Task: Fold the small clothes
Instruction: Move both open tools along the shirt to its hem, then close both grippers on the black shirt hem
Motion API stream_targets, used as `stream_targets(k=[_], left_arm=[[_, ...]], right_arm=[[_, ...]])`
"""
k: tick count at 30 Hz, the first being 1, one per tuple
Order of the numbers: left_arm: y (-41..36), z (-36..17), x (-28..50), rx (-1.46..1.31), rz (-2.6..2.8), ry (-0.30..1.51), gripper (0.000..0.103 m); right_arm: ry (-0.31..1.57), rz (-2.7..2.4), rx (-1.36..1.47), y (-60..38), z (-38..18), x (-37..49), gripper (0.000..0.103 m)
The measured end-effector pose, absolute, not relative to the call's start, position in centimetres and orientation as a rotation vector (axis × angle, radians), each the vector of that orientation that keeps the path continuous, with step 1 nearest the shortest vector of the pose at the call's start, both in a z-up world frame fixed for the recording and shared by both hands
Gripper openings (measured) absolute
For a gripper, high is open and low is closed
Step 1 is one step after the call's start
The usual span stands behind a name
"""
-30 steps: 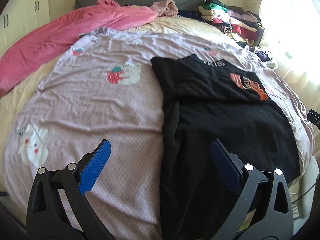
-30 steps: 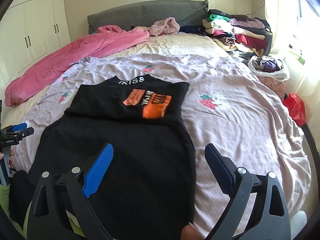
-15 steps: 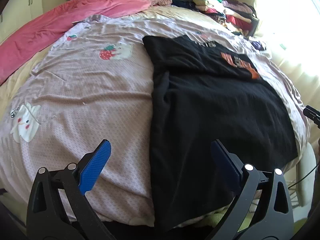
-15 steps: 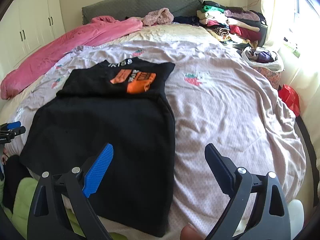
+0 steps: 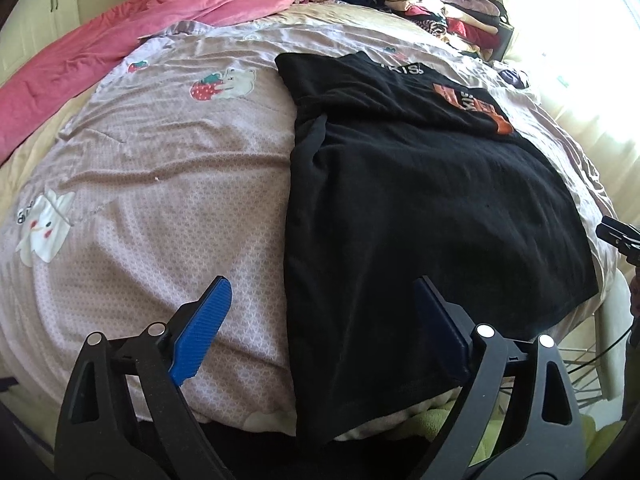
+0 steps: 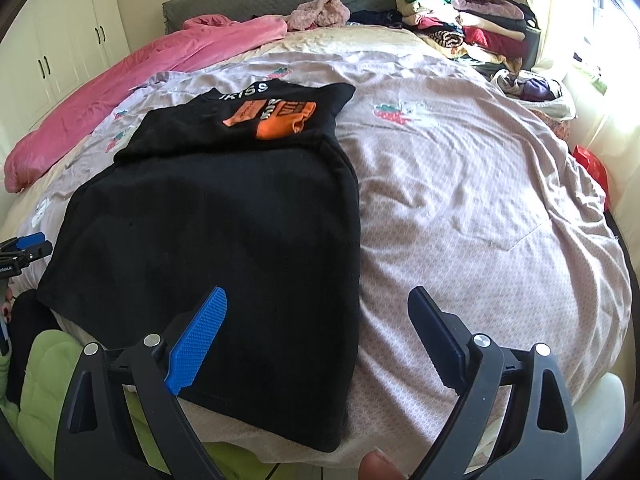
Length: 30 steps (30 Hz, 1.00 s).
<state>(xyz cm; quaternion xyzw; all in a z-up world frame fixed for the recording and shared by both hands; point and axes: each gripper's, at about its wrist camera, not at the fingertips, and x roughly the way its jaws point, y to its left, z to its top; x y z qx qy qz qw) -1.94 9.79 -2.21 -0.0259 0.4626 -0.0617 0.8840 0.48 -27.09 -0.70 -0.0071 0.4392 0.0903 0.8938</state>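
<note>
At the bed's near edge we see the black cotton T-shirt with the orange print (image 5: pixel 420 184) lying lengthwise away from us, hem nearest. Our left gripper (image 5: pixel 320 320), empty and closing, straddles its left hem corner; our right gripper (image 6: pixel 316 328), spread and empty, straddles its right one.

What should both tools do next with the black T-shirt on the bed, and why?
Probably lower both onto the near hem corners and pinch them. The black T-shirt lies flat on the bedspread, sides already folded in. The left tool, jaws closing, straddles its left edge; the right tool is open over its right edge. Neither holds cloth.
</note>
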Motion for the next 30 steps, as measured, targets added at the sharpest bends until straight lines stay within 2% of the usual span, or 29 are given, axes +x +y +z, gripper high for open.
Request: stream_targets(k=[2, 8, 9, 10, 11, 13, 18, 30], left_arm=[[9.7, -2.6, -2.1, -0.057, -0.137, 0.975, 0.084], [9.2, -3.8, -2.2, -0.061, -0.159, 1.007, 0.083], [9.2, -3.9, -2.2, -0.062, -0.16, 1.011, 0.073], [9.3, -4.1, -2.2, -0.065, -0.162, 1.017, 0.069], [9.3, -4.1, -2.2, -0.071, -0.163, 1.019, 0.065], [9.3, -4.1, -2.4, -0.076, -0.165, 1.017, 0.064], [9.2, -4.4, -2.7, -0.081, -0.173, 1.025, 0.04], [9.2, -4.9, -2.1, -0.081, -0.159, 1.033, 0.039]], right_arm=[[0.916, 0.188, -0.013, -27.2, -1.0, 0.3, 0.091], [0.941, 0.208, -0.001, -27.2, -1.9, 0.1, 0.078], [0.949, 0.212, 0.0, -27.2, -2.1, 0.0, 0.073], [0.954, 0.218, 0.0, -27.1, -2.3, 0.0, 0.067], [0.957, 0.223, 0.001, -27.1, -2.4, 0.0, 0.064], [0.964, 0.229, 0.004, -27.1, -2.7, -0.1, 0.059], [0.98, 0.228, -0.006, -26.9, -3.5, 0.1, 0.045], [0.988, 0.221, 0.024, -27.5, -4.5, 0.6, 0.047]])
